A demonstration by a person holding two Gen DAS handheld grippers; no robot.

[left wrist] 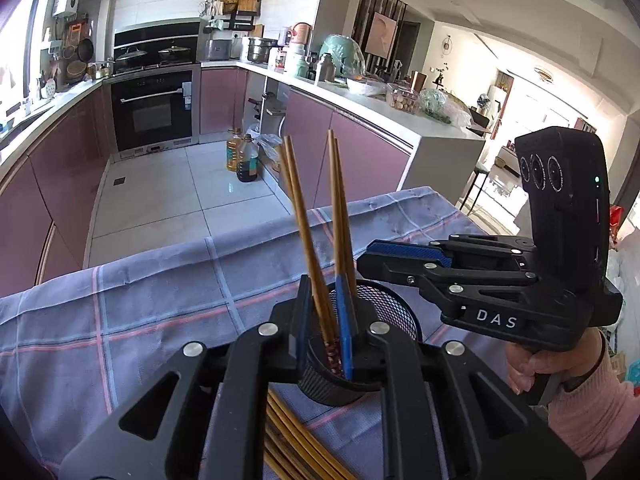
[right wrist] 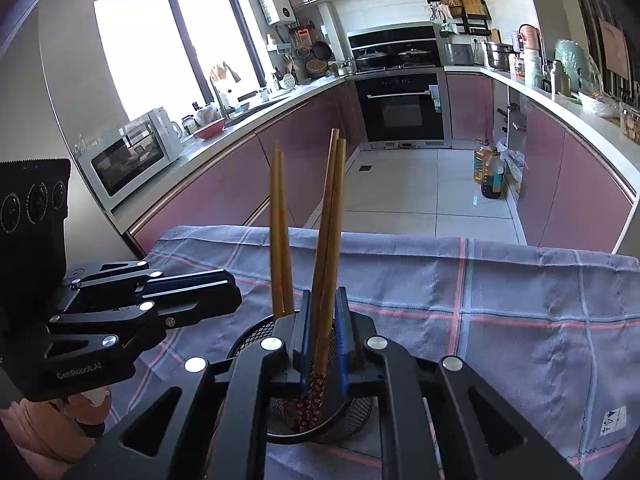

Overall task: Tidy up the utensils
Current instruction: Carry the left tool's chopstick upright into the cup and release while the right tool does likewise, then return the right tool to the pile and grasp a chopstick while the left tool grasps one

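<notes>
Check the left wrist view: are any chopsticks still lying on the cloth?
Yes, loose chopsticks lie on the checked cloth beside the mesh holder.

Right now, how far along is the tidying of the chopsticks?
Done: two pairs of chopsticks stand in the mesh cup. In hand: the left gripper and the right gripper each sit around one pair, jaws slightly apart, seemingly letting go. Left: loose chopsticks lie on the checked cloth beside the cup.
</notes>
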